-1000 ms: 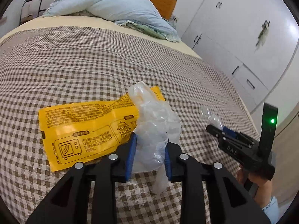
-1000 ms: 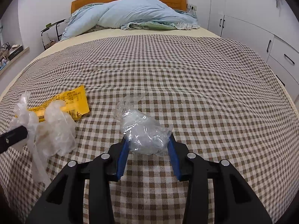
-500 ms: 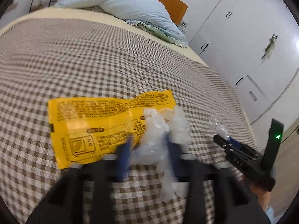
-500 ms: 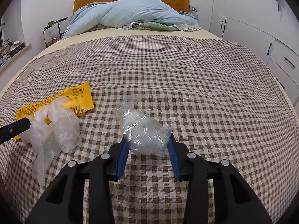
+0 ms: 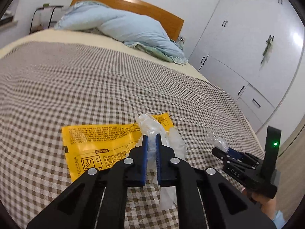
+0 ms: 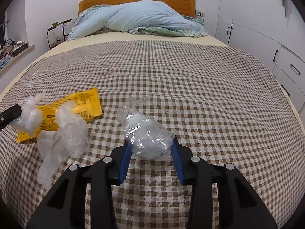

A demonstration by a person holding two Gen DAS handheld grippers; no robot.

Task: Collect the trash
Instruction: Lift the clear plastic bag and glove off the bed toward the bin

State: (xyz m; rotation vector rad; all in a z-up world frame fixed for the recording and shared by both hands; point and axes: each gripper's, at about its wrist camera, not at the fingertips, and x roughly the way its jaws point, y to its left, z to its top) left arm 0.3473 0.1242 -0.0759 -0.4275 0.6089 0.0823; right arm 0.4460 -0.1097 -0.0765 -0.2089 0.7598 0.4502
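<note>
On a checked bedspread [image 6: 190,87], the left gripper [image 5: 151,139] pinches a thin plastic glove [image 5: 152,147] with its jaws nearly together, the loose fingers trailing below; in the right wrist view the glove [image 6: 64,133] hangs over the near left of the bed. The right gripper [image 6: 150,150] holds a crumpled clear bag [image 6: 146,133] between half-spread jaws, at centre and near. A yellow wrapper [image 5: 106,145] lies flat just behind the glove, uncollected. The risk: the slick film may slide from the narrow pinch, or the dangling part may drag the wrapper off the bed. The wrapper carries a microwave pictogram and small printed text, too fine to read; the right gripper's body reads "DAS".
</note>
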